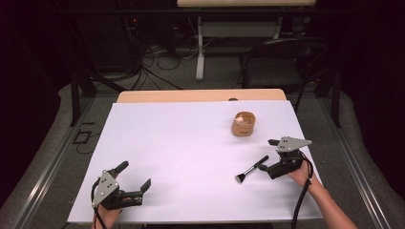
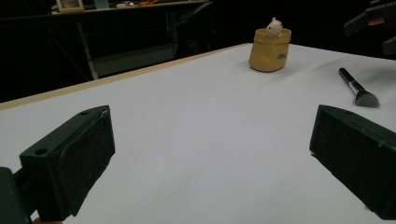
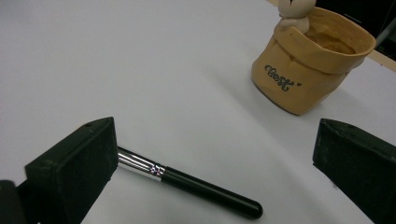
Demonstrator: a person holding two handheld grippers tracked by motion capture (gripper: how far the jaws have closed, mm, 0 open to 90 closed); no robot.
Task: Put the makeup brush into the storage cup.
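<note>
A black-handled makeup brush [image 1: 251, 169] lies flat on the white table [image 1: 181, 143], bristles toward the near edge. Beyond it stands a tan sack-shaped pot [image 1: 243, 125] with a small pale figure on its rim. My right gripper [image 1: 268, 155] is open just right of the brush. In the right gripper view the brush [image 3: 205, 189] lies low between the wide jaws, its ferrule running behind the left one, with the pot [image 3: 308, 70] ahead. My left gripper [image 1: 134, 175] is open and empty at the near left. The left gripper view shows the pot [image 2: 271, 50] and brush [image 2: 357, 88] far off.
The white sheet covers a wooden table whose bare far edge [image 1: 200, 95] shows. A dark chair [image 1: 282, 62] and a desk leg [image 1: 200, 47] with cables stand on the floor behind. The other gripper [image 2: 373, 21] appears at the top right of the left gripper view.
</note>
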